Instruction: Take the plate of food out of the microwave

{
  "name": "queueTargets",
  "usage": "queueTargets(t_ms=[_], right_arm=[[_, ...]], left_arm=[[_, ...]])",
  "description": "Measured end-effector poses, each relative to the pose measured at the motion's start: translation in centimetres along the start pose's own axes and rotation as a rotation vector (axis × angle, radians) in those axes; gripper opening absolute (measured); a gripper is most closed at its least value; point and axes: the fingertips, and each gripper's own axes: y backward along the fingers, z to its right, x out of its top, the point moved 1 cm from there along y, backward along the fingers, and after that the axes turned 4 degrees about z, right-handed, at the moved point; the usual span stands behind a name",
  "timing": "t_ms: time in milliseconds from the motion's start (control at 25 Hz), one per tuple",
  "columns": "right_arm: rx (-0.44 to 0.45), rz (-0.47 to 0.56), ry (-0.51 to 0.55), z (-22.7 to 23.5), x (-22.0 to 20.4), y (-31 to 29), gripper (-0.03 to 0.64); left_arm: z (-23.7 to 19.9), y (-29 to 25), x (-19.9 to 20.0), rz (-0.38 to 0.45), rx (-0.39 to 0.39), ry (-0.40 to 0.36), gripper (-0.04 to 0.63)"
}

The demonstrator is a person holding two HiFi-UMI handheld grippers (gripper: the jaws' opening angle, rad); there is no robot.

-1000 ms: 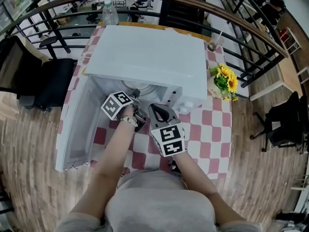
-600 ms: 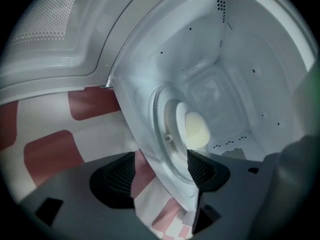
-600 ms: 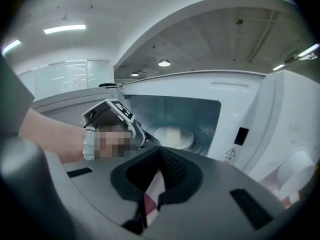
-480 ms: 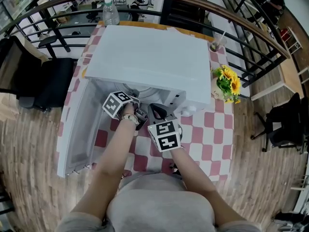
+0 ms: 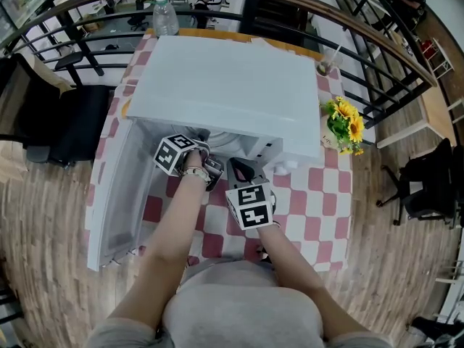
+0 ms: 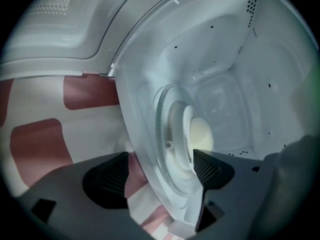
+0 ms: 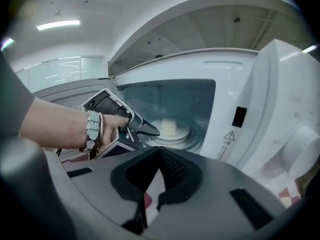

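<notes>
Office mezzanine: a curved railing (image 5: 380, 96) overlooks a lower floor of desks; black office chairs (image 5: 420, 187) stand on wood-plank floor (image 5: 43, 216) beside a checked-cloth surface (image 5: 312, 201) holding a microwave (image 5: 225, 85).

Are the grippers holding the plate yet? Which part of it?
No, nothing is held yet. The left gripper has just been opening its jaws, which stand apart before the plate in the microwave, pressing nothing. The right gripper is shut and empty.

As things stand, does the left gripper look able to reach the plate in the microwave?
Probably yes. The door is swung aside, the left gripper sits at the cavity mouth, its jaws have just been opening and grip nothing, and the plate lies straight ahead, unobstructed.
</notes>
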Motion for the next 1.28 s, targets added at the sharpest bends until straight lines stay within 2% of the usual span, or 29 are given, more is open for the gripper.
queueTargets(t_ms=[280, 520, 840, 1280], right_arm=[[-0.015, -0.016, -0.005, 0.5, -0.5, 0.4, 0.021], [-0.017, -0.020, 0.004, 0.5, -0.7, 0.7, 0.021], [-0.019, -0.006, 0.012, 0.3, -0.3, 1.3, 0.021], [-0.006, 0.019, 0.021, -0.4, 0.2, 1.8, 0.021]], left_arm=[[0.3, -1.1, 0.9, 0.025, 0.041, 0.056, 0.397], [0.1, -1.4, 1.0, 0.032, 0.093, 0.053, 0.396], [-0.3, -0.9, 0.8, 0.039, 0.085, 0.038, 0.396], [-1.4, 0.3, 0.3, 0.035, 0.066, 0.056, 0.379]])
